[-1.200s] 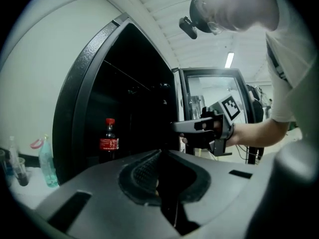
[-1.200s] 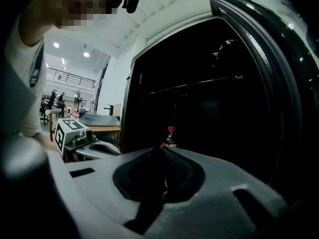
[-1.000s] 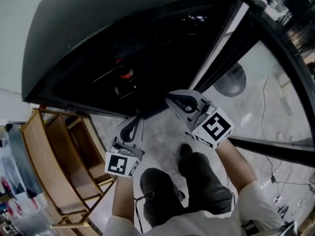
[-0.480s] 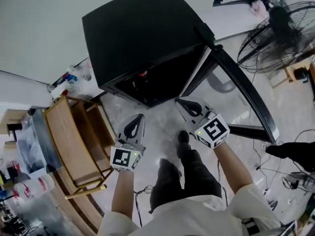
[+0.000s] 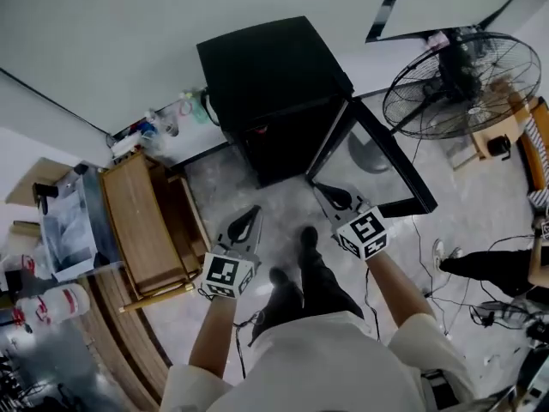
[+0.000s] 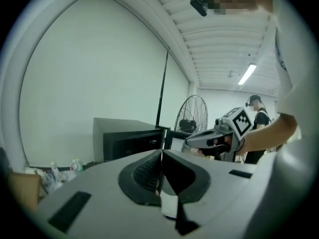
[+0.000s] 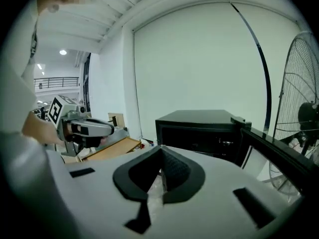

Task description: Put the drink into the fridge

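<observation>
A small black fridge (image 5: 266, 67) stands on the floor by the wall, its glass door (image 5: 377, 157) swung open to the right. A tiny red spot (image 5: 262, 130) shows in the dark opening; I cannot tell whether it is the drink. My left gripper (image 5: 254, 211) and right gripper (image 5: 319, 187) hover over the floor well short of the fridge. Both are shut with nothing between the jaws. The left gripper view has its shut jaws (image 6: 160, 156) aimed at the fridge (image 6: 124, 133). The right gripper view shows shut jaws (image 7: 160, 161) and the fridge (image 7: 199, 128) beyond.
A large floor fan (image 5: 450, 80) stands right of the fridge. A wooden bench (image 5: 137, 221) sits to the left, with bottles (image 5: 163, 118) by the wall. Cables (image 5: 480, 307) trail on the floor at right, near another person's leg (image 5: 480, 264).
The head view has pulled back and up from the fridge, which now looks much smaller and farther. Both grippers stay shut and empty in front of the body.
</observation>
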The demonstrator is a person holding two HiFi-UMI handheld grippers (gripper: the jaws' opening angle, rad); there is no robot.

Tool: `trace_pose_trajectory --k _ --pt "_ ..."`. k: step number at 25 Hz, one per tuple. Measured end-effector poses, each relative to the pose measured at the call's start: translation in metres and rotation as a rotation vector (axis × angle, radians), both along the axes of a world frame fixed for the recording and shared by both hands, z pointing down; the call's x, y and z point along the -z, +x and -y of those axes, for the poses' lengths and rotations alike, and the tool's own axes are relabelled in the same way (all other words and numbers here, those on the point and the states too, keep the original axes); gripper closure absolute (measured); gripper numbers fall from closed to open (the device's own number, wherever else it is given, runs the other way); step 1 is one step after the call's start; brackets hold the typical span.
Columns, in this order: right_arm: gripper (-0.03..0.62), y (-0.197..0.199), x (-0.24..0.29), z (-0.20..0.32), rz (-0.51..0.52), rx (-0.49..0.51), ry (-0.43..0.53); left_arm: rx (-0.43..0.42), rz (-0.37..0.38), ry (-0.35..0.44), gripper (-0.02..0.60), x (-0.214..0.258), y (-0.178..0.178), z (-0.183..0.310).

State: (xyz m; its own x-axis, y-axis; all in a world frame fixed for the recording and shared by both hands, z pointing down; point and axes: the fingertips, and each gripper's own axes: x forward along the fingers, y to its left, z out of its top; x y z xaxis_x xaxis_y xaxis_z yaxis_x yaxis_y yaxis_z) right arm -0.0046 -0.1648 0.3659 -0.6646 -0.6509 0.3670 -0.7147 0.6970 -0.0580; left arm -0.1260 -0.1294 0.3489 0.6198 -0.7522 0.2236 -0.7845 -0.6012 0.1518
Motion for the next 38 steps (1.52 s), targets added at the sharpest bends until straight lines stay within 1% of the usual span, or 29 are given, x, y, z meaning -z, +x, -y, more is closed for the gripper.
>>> trace_pose_trajectory --k 3,5,9,14,19,24,26,29,33,38 --pt "0.597 -0.007 0.021 -0.036 0.009 -0.020 -0.013 -0.020 -0.002 -0.012 0.572 0.024 0.002 -0.035" --pt "0.597 -0.009 0.038 -0.058 0.032 -0.035 -0.007 -0.029 -0.002 0.001 0.572 0.041 0.002 -0.055" --pt "0.597 -0.011 0.073 -0.089 0.057 -0.060 0.032 -0.033 -0.001 0.033 0.572 0.074 -0.003 -0.081" --pt "0.597 -0.010 0.096 -0.127 0.013 -0.023 0.081 -0.029 0.013 0.027 0.572 0.085 -0.002 -0.117" --pt "0.597 0.000 0.121 -0.149 0.008 0.021 0.122 0.011 0.011 0.039 0.572 0.099 -0.002 -0.144" --pt "0.597 0.024 0.141 -0.174 0.021 0.059 0.127 0.054 0.004 0.061 0.572 0.115 0.017 -0.174" --pt "0.597 0.035 0.147 -0.177 0.037 0.069 0.121 0.073 0.002 0.071 0.572 0.122 0.027 -0.179" --pt "0.597 0.051 0.153 -0.162 0.046 0.096 0.109 0.113 -0.005 0.073 0.572 0.133 0.042 -0.170" --pt "0.597 0.074 0.154 -0.161 0.066 0.108 0.102 0.154 -0.002 0.078 0.572 0.135 0.062 -0.175" --pt "0.597 0.091 0.158 -0.160 0.076 0.110 0.117 0.188 0.002 0.090 0.572 0.142 0.070 -0.185"
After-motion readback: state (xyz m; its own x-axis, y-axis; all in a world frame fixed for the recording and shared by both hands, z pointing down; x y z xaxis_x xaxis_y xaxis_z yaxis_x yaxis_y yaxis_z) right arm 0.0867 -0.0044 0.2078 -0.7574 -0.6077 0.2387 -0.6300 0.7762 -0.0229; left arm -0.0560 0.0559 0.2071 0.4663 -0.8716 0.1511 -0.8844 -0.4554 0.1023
